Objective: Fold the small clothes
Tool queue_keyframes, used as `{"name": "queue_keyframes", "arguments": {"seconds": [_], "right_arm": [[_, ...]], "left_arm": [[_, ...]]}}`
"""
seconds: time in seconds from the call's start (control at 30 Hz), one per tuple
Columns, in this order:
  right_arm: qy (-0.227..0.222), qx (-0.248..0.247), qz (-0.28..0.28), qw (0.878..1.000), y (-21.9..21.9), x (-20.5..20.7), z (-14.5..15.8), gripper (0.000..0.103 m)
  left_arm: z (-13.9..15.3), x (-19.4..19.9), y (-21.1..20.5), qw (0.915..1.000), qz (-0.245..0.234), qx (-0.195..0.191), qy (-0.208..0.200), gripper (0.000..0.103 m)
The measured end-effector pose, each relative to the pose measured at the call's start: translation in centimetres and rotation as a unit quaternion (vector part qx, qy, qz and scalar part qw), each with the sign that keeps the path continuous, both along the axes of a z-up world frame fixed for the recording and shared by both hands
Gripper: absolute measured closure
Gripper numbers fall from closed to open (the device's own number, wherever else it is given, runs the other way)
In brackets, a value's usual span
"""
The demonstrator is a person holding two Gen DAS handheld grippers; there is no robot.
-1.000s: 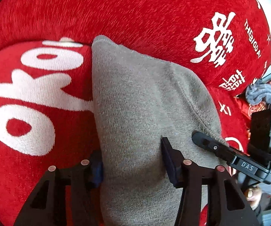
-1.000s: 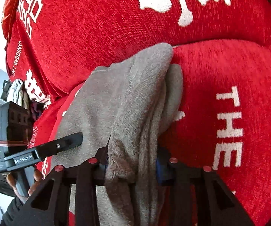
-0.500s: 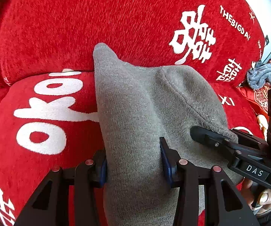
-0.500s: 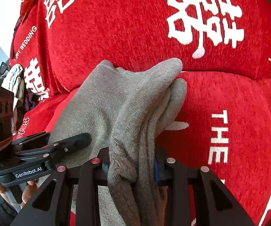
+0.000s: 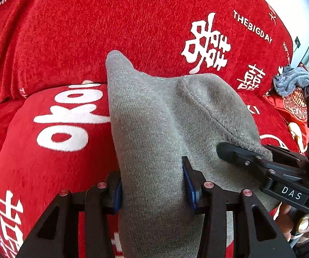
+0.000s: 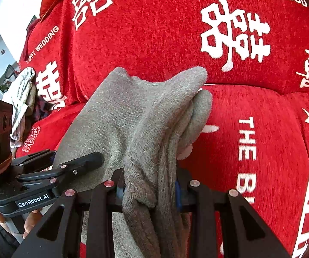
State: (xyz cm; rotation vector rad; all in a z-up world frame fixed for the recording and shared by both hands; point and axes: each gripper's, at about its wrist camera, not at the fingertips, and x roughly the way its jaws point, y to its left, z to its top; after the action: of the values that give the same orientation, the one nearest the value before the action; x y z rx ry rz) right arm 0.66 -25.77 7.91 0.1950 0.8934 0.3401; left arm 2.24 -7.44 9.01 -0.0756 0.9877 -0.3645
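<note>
**Inspector:** Over the red chenille sofa cover with white printed characters [image 5: 72,154], report on the garment.

**Assistant:** One grey knitted cloth garment [image 5: 160,133] hangs between both tools, its far corners pointing toward the backrest, its lower part out of frame. Whether it touches the seat cushion I cannot tell.

**Inspector:** Left tool?

**Assistant:** The left black two-finger gripper [image 5: 154,191] angles downward toward the seat, its blue pads pressed against a broad fold of the grey fabric on either side. Clamped on the garment.

**Inspector:** Right tool?

**Assistant:** The right black two-finger gripper [image 6: 150,191] also angles downward, jaws closed on a bunched, layered edge of the same garment. In the left view it enters from the right, its upper finger lying on the cloth. A hand [image 5: 298,221] grips its handle from below.

**Inspector:** Surroundings?

**Assistant:** A crumpled blue-grey cloth [image 5: 294,81] lies at the sofa's far end. A pale crumpled rag [image 6: 22,99] lies at the opposite end.
</note>
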Motion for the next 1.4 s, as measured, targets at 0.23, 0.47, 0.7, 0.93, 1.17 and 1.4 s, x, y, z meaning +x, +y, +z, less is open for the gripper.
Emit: {"name": "queue_keyframes", "arguments": {"seconds": [0.23,0.47,0.7,0.93,1.17,1.4], "right_arm": [[-0.003,-0.004,0.002,1.0,1.2,-2.9,-0.2,0.069],[-0.012,-0.005,0.004,1.0,2.2,-5.4,-0.2,0.069],[-0.02,-0.015,0.006,1.0,3.0,-7.5,-0.1,0.069],[-0.025,-0.016,0.006,1.0,3.9,-9.3,-0.3,0.069],[-0.041,-0.032,0.01,0.999,5.3,-11.6,0.0,0.069],[-0.043,-0.036,0.011,0.998,6.1,-13.3,-0.6,0.069]], "left_arm": [[0.0,-3.1,0.9,0.9999,0.004,0.005,-0.008,0.056],[0.1,-5.7,1.6,0.9998,0.004,0.011,-0.018,0.056],[0.0,-7.8,2.0,0.9995,0.005,0.016,-0.026,0.056],[0.0,-9.5,2.7,0.9992,0.007,0.021,-0.032,0.056],[0.0,-11.6,3.4,0.9986,0.008,0.027,-0.045,0.056],[-0.5,-13.4,3.9,0.9982,0.01,0.034,-0.049,0.056]]}}
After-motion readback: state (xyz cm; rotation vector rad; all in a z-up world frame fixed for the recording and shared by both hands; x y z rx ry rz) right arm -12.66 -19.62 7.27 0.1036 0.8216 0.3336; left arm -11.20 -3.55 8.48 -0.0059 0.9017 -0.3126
